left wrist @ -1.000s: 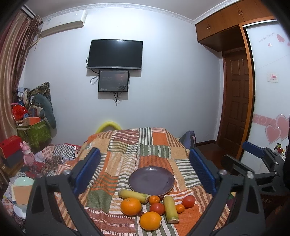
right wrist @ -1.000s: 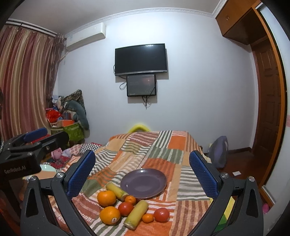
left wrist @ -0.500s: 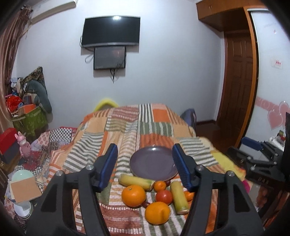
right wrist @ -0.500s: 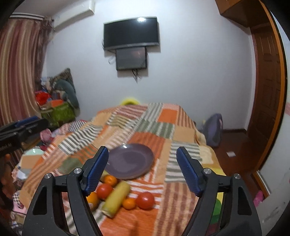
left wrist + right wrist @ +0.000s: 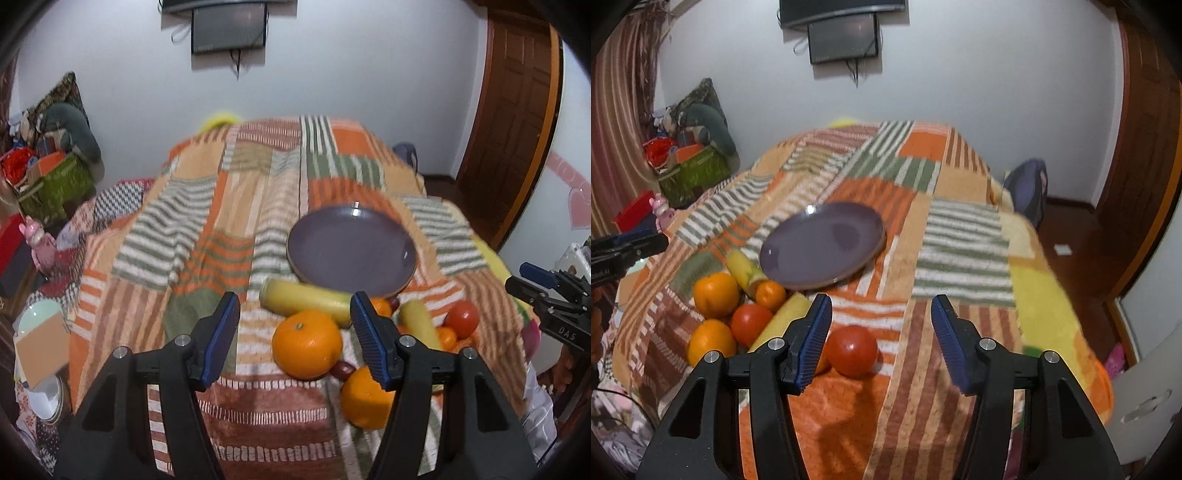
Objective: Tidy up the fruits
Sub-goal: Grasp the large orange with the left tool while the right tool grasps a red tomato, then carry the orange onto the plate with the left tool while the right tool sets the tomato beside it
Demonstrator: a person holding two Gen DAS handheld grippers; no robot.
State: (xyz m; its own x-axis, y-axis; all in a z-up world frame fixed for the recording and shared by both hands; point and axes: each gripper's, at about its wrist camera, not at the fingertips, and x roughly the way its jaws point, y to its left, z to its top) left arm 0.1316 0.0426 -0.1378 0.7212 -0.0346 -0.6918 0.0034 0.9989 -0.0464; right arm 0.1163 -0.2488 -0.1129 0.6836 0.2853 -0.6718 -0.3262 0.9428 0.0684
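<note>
An empty purple plate (image 5: 351,247) (image 5: 823,245) lies on a striped patchwork blanket (image 5: 229,221). In front of it is a cluster of fruit: two large oranges (image 5: 306,343) (image 5: 365,398), two yellow corn-like pieces (image 5: 306,301) (image 5: 417,321), red tomatoes (image 5: 461,315) (image 5: 852,350) (image 5: 750,324) and small tangerines (image 5: 770,294). My left gripper (image 5: 295,332) is open and empty, above the nearer large orange. My right gripper (image 5: 881,332) is open and empty, just above and right of a red tomato.
The blanket covers a bed (image 5: 964,236) that drops off at the right to a wooden floor (image 5: 1071,229) with a bag (image 5: 1027,192). Clutter and a green box (image 5: 51,184) stand at the left. A door (image 5: 509,110) is at the right.
Both grippers have come down and forward towards the fruit, and both jaws have narrowed from wide open. Nothing is taken hold of; the fruit has not moved.
</note>
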